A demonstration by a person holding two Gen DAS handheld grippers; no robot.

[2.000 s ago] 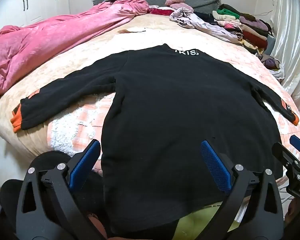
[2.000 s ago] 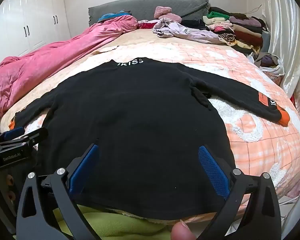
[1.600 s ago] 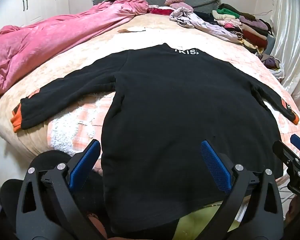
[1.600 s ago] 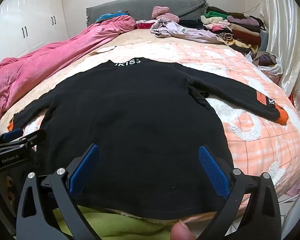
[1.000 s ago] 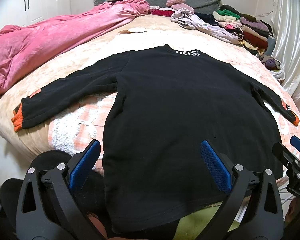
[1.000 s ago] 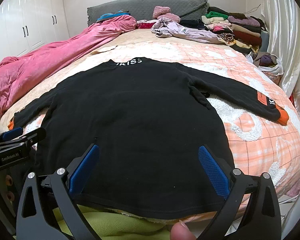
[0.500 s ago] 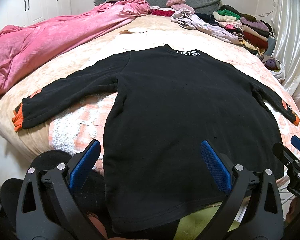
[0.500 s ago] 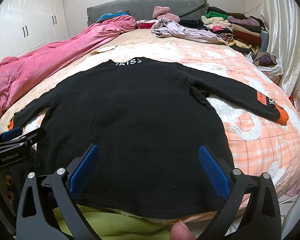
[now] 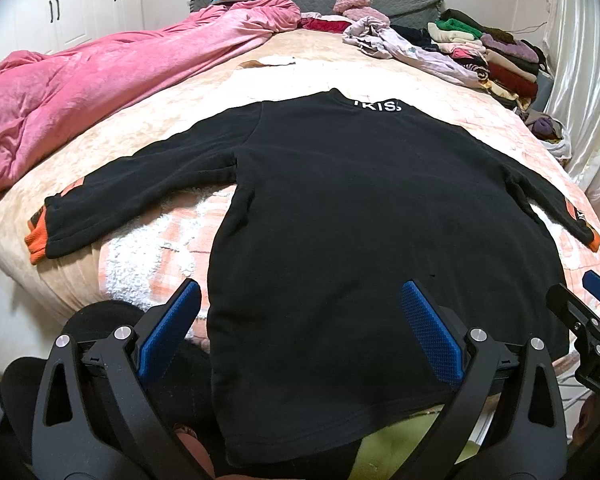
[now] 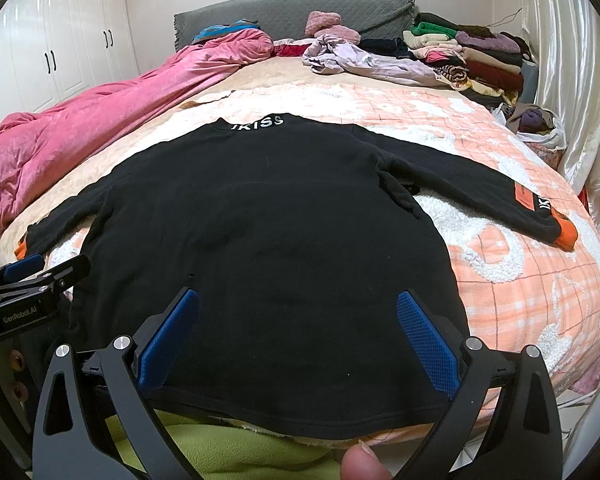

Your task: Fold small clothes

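A black long-sleeved sweater [image 9: 340, 216] [image 10: 268, 232] lies flat on the bed, back up, white lettering at its collar and both sleeves spread out. Orange cuffs end the left sleeve [image 9: 36, 240] and the right sleeve [image 10: 564, 236]. My left gripper [image 9: 300, 328] hovers open over the hem's left part, blue pads wide apart, nothing between them. My right gripper [image 10: 296, 336] hovers open over the hem's right part, also empty. Each gripper shows at the edge of the other view.
A pink quilt [image 9: 80, 84] is bunched along the bed's left side. Piled clothes [image 10: 460, 56] sit at the head end on the right, against a grey headboard [image 10: 292, 8]. Curtains [image 10: 580, 80] hang at the right. A peach checked blanket [image 10: 520, 280] covers the bed.
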